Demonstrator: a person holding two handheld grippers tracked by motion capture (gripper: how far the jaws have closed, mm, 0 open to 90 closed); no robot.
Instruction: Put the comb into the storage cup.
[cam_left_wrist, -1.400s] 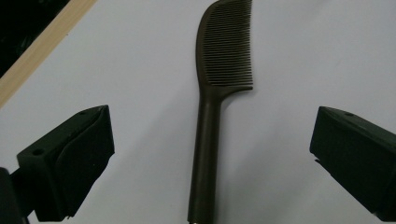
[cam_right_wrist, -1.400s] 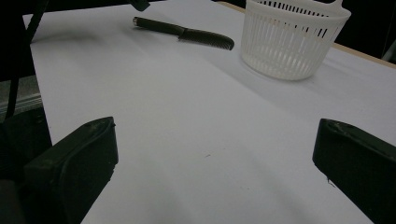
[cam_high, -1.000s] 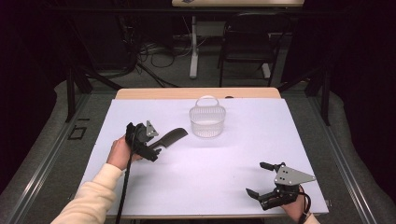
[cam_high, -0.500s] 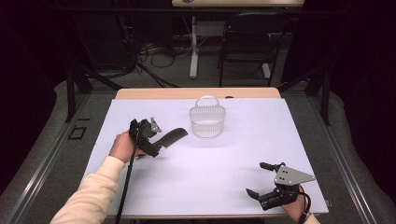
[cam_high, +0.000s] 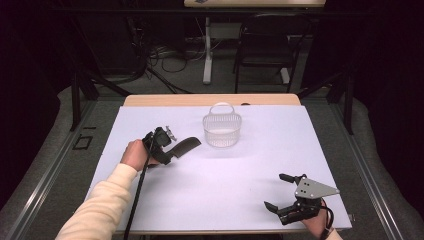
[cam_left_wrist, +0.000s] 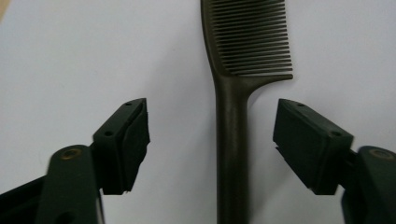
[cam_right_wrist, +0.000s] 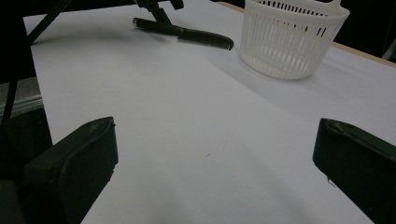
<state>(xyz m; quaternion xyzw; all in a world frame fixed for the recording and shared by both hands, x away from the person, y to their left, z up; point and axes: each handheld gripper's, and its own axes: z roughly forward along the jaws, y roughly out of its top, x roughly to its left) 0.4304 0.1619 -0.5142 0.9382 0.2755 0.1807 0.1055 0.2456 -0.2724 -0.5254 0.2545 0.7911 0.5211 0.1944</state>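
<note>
The left gripper view shows the fine teeth of a dark comb (cam_left_wrist: 233, 93), its handle running between the spread jaws of the left gripper (cam_left_wrist: 212, 140) with a gap on each side; from above those teeth cannot be made out. The right gripper (cam_high: 285, 192), jaws wide apart and empty, sits at the near right of the white table (cam_high: 240, 185). A white slatted basket (cam_high: 222, 131) stands right of the comb, toward the far edge. Behind, the room is dark, with a chair (cam_high: 265, 55) and floor cables (cam_high: 160, 55).
</note>
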